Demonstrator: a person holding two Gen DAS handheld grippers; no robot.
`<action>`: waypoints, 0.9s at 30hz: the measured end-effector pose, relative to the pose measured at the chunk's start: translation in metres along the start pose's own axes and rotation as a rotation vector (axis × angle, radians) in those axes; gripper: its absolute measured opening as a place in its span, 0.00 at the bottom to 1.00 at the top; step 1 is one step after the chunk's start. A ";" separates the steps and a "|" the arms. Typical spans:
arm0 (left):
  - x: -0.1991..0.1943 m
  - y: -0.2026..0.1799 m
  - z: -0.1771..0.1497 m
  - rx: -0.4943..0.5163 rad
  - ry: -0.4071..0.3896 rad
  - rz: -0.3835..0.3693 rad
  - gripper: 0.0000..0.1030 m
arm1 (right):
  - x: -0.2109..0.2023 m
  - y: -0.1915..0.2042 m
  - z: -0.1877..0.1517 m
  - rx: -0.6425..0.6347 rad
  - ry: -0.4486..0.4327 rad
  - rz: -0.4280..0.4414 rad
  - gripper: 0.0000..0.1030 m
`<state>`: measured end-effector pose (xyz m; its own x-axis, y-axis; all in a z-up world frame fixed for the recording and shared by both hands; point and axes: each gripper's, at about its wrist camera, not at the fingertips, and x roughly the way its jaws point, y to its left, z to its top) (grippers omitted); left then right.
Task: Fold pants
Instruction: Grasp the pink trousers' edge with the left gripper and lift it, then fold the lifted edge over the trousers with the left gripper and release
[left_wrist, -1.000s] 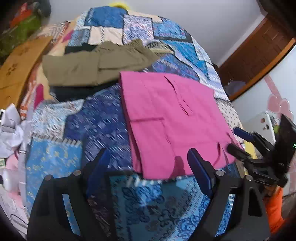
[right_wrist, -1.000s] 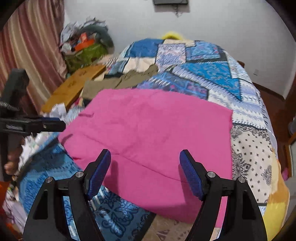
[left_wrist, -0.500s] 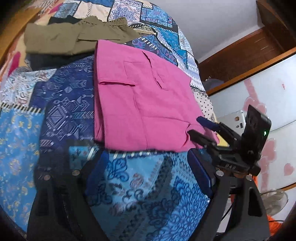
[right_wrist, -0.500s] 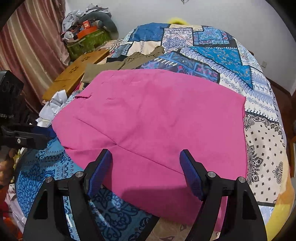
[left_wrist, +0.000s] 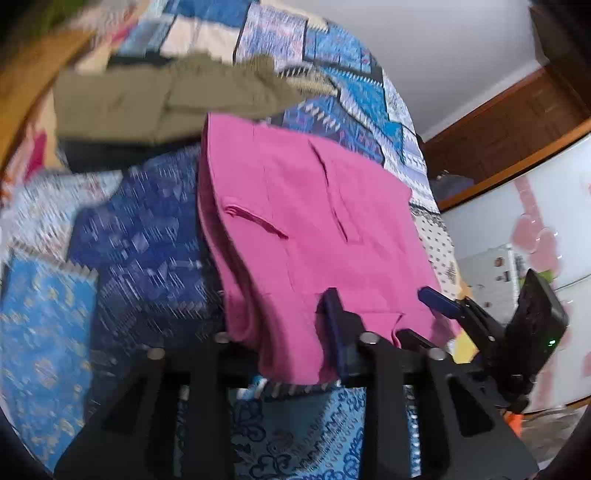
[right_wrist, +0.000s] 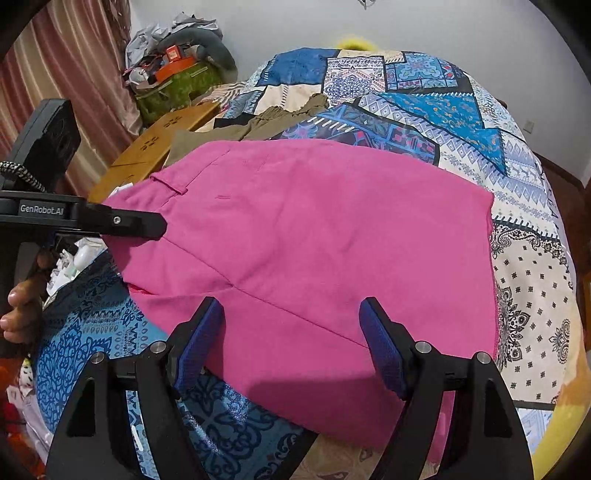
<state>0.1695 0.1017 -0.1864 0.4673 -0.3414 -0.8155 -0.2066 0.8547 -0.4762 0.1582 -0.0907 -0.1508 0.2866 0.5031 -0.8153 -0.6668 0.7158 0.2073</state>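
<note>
Folded pink pants (right_wrist: 314, 266) lying flat on patchwork bedspread (right_wrist: 443, 122). Left gripper (left_wrist: 288, 332) clamped on near-left edge of pants, fabric bunched between closed fingers. Right gripper (right_wrist: 291, 343) spread wide, fingers apart over near hem, not gripping. Olive garment (left_wrist: 166, 99) beyond pants, touching their far edge. Wooden board (right_wrist: 155, 155) beside bed at left.

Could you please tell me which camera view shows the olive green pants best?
The left wrist view: though blurred, the olive pants appear nearly whole beyond the pink pants. In the right wrist view only a strip shows behind the pink pants.
</note>
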 end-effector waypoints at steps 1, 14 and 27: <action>-0.005 -0.005 -0.001 0.023 -0.034 0.020 0.25 | 0.000 -0.001 0.000 0.002 -0.001 0.001 0.72; -0.078 -0.038 -0.014 0.267 -0.389 0.348 0.18 | -0.030 -0.037 -0.030 0.090 -0.011 -0.043 0.72; -0.062 -0.115 -0.002 0.382 -0.321 0.094 0.16 | -0.035 -0.048 -0.041 0.148 -0.050 -0.030 0.73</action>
<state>0.1624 0.0236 -0.0814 0.7148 -0.1697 -0.6784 0.0404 0.9785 -0.2022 0.1524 -0.1621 -0.1545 0.3411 0.5014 -0.7952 -0.5498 0.7925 0.2639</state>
